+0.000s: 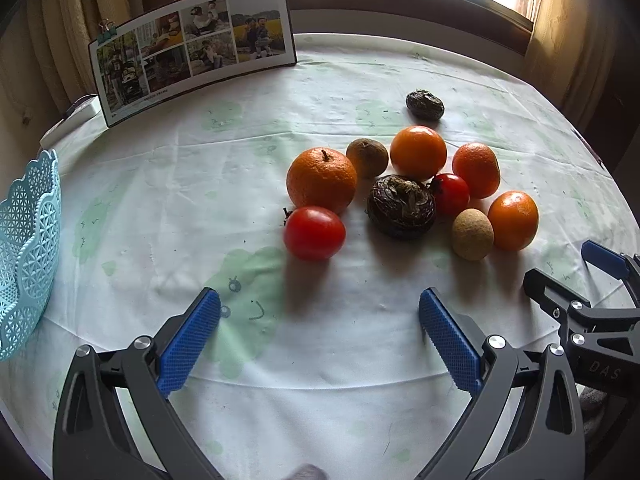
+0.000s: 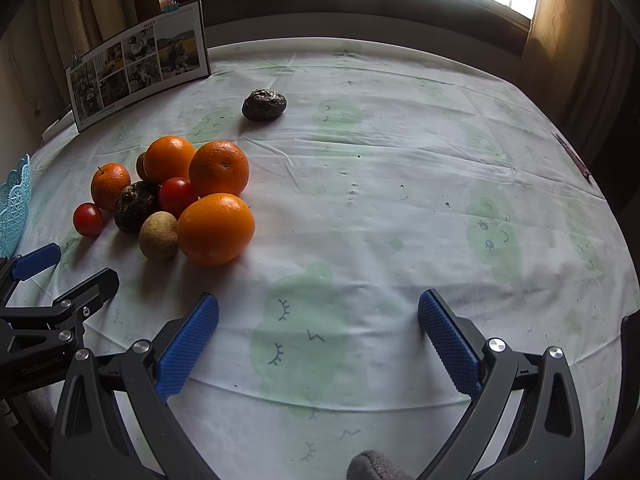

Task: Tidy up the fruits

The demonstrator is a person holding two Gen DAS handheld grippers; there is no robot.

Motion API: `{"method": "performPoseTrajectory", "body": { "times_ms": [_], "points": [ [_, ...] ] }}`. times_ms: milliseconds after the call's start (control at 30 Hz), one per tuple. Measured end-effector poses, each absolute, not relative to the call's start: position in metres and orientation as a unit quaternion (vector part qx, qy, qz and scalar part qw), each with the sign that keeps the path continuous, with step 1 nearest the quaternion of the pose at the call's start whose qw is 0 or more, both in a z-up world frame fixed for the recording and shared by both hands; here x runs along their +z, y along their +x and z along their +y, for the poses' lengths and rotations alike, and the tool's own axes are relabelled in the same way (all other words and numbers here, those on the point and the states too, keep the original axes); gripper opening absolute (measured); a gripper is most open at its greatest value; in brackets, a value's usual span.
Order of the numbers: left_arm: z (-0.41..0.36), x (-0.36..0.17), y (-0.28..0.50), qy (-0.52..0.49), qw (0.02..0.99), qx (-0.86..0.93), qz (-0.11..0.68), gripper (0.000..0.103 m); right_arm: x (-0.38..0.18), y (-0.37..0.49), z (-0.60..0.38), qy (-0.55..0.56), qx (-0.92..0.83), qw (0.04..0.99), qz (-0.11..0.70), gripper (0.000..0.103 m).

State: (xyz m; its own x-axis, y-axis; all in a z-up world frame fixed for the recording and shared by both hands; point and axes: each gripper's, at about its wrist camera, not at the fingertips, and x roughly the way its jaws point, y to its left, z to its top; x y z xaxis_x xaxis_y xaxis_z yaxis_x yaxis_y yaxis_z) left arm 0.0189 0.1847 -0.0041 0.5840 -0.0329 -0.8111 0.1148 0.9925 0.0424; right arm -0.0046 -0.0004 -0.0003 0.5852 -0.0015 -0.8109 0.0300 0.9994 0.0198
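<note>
A pile of fruit lies mid-table: several oranges, the biggest [image 1: 321, 179] at the left and another [image 2: 216, 229] nearest the right gripper, two red tomatoes [image 1: 314, 233] [image 2: 176, 196], two brown round fruits [image 1: 472, 234] [image 1: 367, 157], and a dark wrinkled fruit [image 1: 401, 205]. A second dark wrinkled fruit [image 1: 425, 105] [image 2: 264, 104] sits apart, farther back. My left gripper [image 1: 319, 334] is open, short of the tomato, holding nothing. My right gripper [image 2: 318, 334] is open over bare cloth, right of the pile. A light-blue lattice basket [image 1: 28, 248] [image 2: 14, 204] stands at the far left.
A round table wears a white cloth with green prints [image 2: 400, 200]. A photo calendar [image 1: 192, 46] stands clipped at the back left, with a white object [image 1: 72, 120] beside it. Curtains and a window sill run behind the table. A thin object [image 2: 572, 156] lies near the right edge.
</note>
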Motion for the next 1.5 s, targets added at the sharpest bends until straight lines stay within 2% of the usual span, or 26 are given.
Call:
{"method": "performPoseTrajectory", "body": {
  "times_ms": [1500],
  "points": [
    [0.1861, -0.0030, 0.0191, 0.050, 0.885, -0.059, 0.459, 0.101, -0.0004, -0.0048, -0.0006, 0.016, -0.009, 0.890, 0.456, 0.098]
  ]
}}
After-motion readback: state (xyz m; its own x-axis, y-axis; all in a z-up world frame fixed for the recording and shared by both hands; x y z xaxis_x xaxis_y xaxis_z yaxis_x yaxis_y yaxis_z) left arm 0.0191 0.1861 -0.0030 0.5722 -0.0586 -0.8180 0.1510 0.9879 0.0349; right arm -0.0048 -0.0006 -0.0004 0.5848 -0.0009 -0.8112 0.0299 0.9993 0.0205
